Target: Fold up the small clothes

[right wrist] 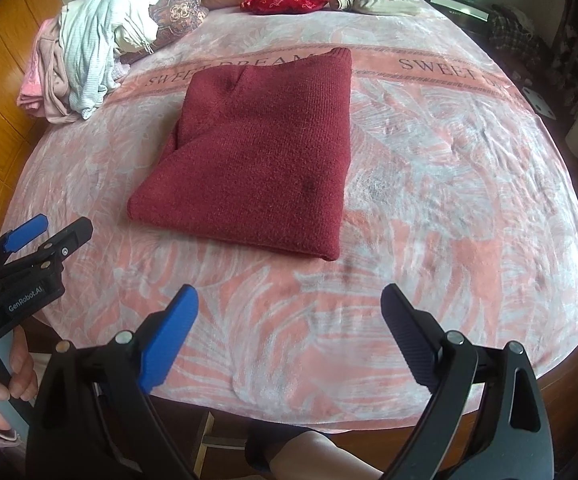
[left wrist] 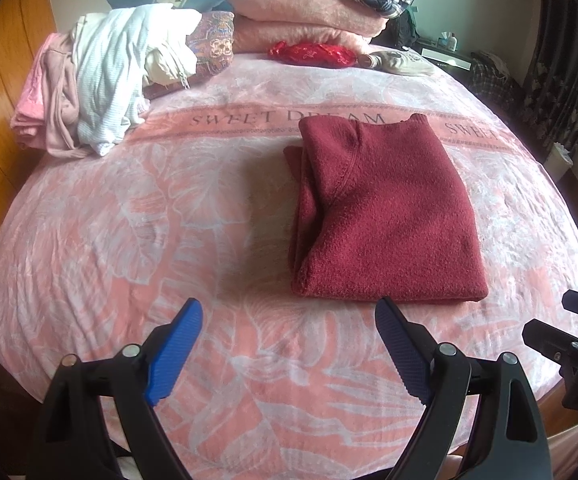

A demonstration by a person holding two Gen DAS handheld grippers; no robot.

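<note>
A dark red knit sweater lies folded into a neat rectangle on the pink floral blanket; it also shows in the right wrist view. My left gripper is open and empty, hovering above the blanket just in front of the sweater's near edge. My right gripper is open and empty, a little in front of the sweater. The left gripper also shows at the left edge of the right wrist view, open, held by a hand.
A pile of unfolded light clothes sits at the far left of the bed. Pillows, folded pink blankets, a red cushion and a beige item lie along the back. A wooden wall stands to the left, curtains to the right.
</note>
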